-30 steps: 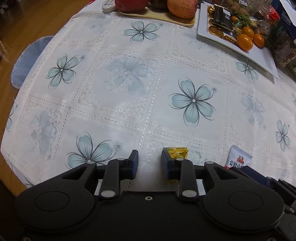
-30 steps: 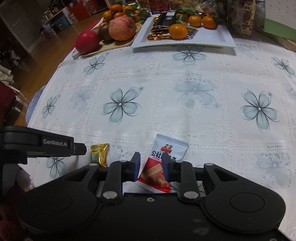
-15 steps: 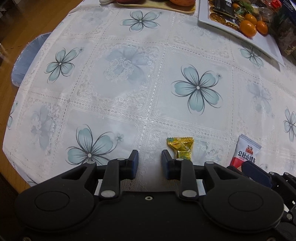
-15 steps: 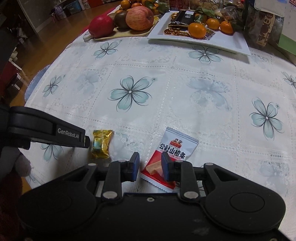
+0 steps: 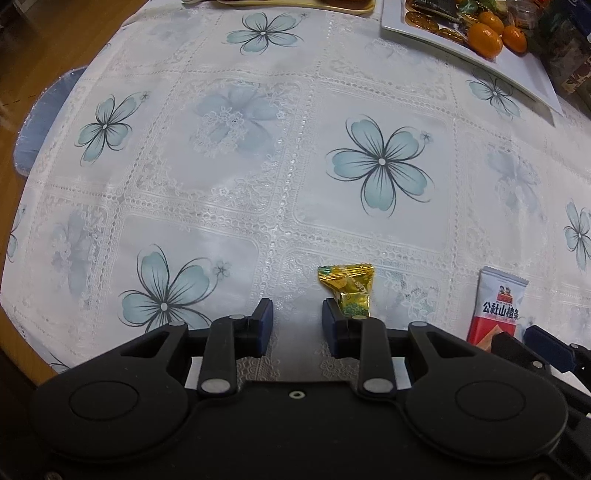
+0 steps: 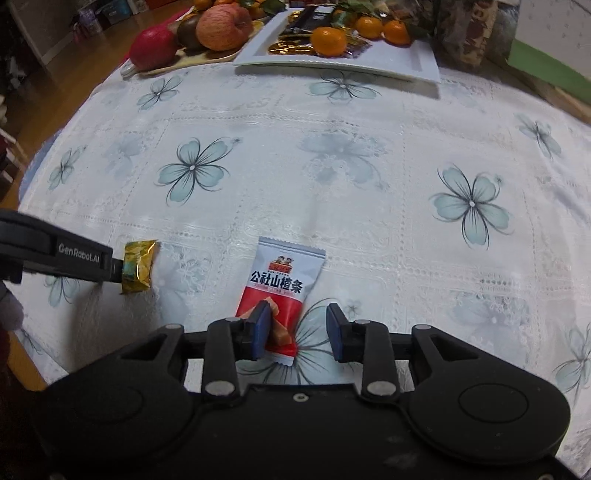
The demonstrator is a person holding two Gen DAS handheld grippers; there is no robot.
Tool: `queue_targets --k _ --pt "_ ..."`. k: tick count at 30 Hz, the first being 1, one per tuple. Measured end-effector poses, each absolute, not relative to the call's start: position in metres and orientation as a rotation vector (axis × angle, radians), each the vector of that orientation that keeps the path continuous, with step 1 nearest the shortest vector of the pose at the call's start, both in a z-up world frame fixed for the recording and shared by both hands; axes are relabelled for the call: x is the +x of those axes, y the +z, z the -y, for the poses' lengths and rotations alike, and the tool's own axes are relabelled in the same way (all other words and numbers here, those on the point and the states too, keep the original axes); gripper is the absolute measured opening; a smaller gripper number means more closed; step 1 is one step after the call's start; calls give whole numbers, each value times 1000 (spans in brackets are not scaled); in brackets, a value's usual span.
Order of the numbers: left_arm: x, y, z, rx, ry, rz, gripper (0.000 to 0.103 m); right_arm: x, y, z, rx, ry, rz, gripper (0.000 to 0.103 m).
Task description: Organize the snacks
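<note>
A gold-wrapped candy (image 5: 347, 288) lies on the flowered tablecloth, just ahead of my left gripper's right fingertip. My left gripper (image 5: 297, 319) is open and empty. A white and red snack packet (image 6: 282, 291) lies flat on the cloth; it also shows in the left wrist view (image 5: 496, 308). My right gripper (image 6: 297, 328) is open, low over the packet's near end, its left finger over the red part. The candy also shows in the right wrist view (image 6: 140, 264), touching the left gripper's tip. A white snack tray (image 6: 388, 62) stands at the far edge.
The tray holds mandarins (image 6: 328, 40), gold coins and dark packets. A wooden fruit board with an apple (image 6: 223, 27) and red fruit (image 6: 153, 48) stands left of it. Bags and boxes (image 6: 469, 33) crowd the far right. The table edge (image 5: 22, 325) drops off at left.
Both grippers drew back toward the near table edge, so candy and packet show more fully. The right gripper's jaws opened wider and shifted right over the packet.
</note>
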State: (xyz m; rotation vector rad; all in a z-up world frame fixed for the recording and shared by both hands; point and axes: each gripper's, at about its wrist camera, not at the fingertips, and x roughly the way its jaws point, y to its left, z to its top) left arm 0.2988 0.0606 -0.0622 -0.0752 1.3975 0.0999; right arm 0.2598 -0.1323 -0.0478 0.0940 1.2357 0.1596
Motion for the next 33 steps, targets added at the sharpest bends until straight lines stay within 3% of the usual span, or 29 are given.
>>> queue_targets --k 3,5,8,13,33 --pt "299 -62 -59 -68 98 -1398 40 267 -49 159 288 159 -1256 37" --pt "299 -62 -59 -68 96 -1397 40 272 -50 179 431 125 -1267 45" --pt "301 -63 -60 -71 93 -1398 40 281 -51 201 563 67 -1271 45" --pt "300 -64 -61 -67 93 -1398 40 284 -43 200 466 26 -1215 57" --pt "298 -63 -59 -56 92 -1393 40 272 -53 118 178 122 -1234 63"
